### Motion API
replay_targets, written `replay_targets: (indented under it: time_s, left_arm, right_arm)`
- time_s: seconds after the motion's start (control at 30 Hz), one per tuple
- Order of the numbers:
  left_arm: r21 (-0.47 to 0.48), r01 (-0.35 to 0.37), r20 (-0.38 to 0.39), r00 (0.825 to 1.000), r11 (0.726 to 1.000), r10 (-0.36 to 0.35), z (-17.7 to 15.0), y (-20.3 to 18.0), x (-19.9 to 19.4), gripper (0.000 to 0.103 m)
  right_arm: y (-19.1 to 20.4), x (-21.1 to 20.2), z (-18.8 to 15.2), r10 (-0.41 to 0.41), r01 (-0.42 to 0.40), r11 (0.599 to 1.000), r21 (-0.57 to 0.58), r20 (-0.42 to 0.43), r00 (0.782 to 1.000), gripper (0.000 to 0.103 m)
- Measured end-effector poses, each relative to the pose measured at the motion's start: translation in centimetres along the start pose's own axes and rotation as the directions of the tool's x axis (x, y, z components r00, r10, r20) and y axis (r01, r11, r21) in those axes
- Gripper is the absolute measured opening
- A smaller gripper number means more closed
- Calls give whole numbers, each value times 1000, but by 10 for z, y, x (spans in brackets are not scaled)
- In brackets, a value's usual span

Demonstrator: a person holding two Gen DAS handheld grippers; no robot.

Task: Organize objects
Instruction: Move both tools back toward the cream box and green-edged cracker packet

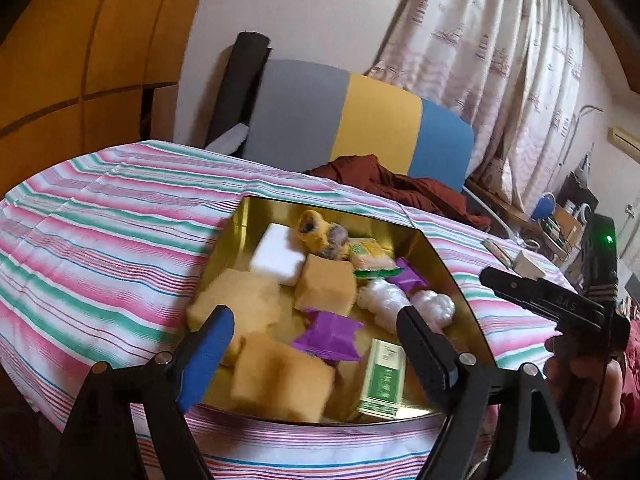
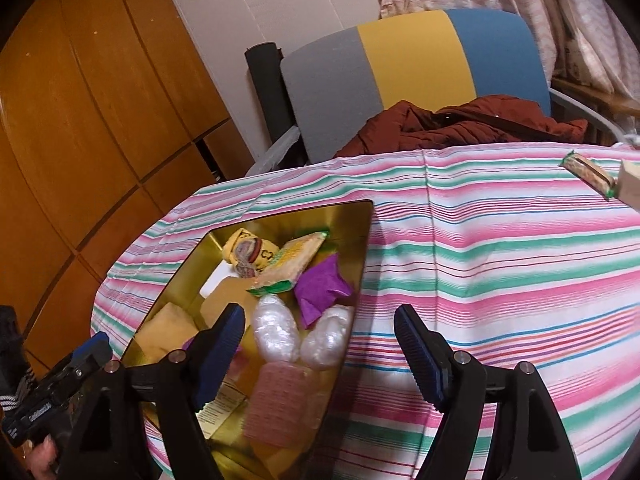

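A gold tin tray (image 1: 452,280) sits on the striped tablecloth and holds yellow sponges (image 1: 280,376), a white block (image 1: 276,258), purple wrappers (image 1: 328,334), white plastic bundles (image 1: 384,302), a green box (image 1: 382,378) and a yellow-green packet (image 1: 370,258). My left gripper (image 1: 316,340) is open and empty above the tray's near side. My right gripper (image 2: 320,340) is open and empty over the tray's (image 2: 362,248) right rim. A wrapped snack bar (image 2: 588,172) and a small box (image 2: 632,188) lie on the cloth at far right.
The striped tablecloth (image 2: 500,260) covers the table. A grey, yellow and blue chair (image 1: 360,120) with a red-brown jacket (image 2: 460,124) stands behind the table. Wooden cabinets (image 2: 80,120) are at left, curtains (image 1: 500,40) at the back right.
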State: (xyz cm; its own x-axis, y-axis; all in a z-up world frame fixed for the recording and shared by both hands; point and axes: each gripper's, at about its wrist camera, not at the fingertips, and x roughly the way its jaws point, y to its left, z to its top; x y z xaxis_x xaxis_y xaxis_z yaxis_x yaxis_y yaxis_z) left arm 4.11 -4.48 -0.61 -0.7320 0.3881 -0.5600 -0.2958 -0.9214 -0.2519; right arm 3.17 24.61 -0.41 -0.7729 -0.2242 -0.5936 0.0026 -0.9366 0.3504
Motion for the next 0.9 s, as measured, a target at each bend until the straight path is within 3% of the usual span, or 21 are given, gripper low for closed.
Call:
replay_targets:
  time_s: [0.5, 0.9]
  left_arm:
    - [145, 165, -81, 985, 976, -154, -6, -91, 24, 85]
    - [240, 328, -195, 938, 914, -285, -8, -184, 60, 85]
  right_arm:
    - [-47, -16, 5, -117, 117, 993, -6, 22, 993, 83]
    - [-143, -28, 3, -271, 272, 960, 65, -28, 962, 85]
